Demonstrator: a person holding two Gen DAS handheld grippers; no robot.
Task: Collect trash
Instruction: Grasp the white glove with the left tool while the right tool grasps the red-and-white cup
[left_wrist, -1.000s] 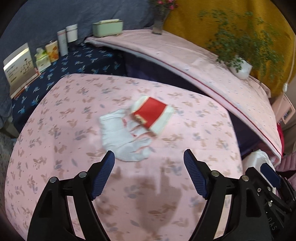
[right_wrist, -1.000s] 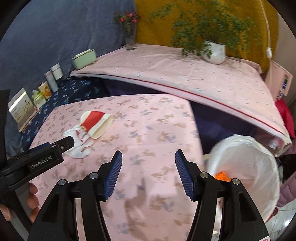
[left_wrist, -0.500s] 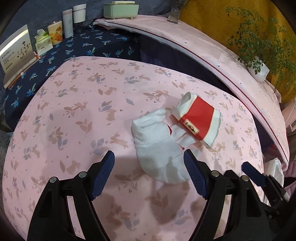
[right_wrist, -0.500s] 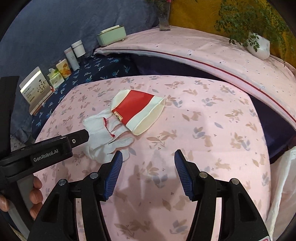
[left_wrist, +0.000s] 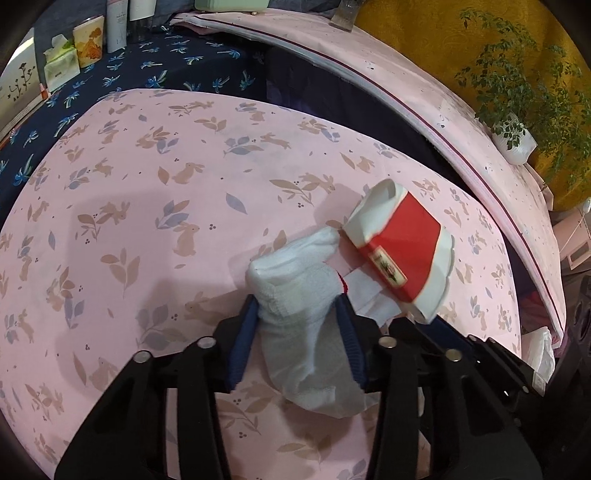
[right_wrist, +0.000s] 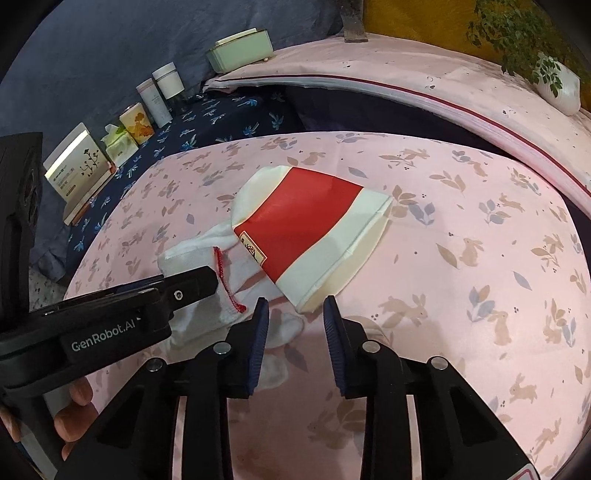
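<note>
L gripper has its blue ribbed pads pinched onto the white knit glove lying on the pink rabbit-print cloth. R gripper is narrowly open w/ nothing held, tips just short of the flattened red-and-white paper cup, which partly overlaps the glove. "GenRobot.AI" is printed on the L gripper's body; the cup's small label is unreadable.
</note>
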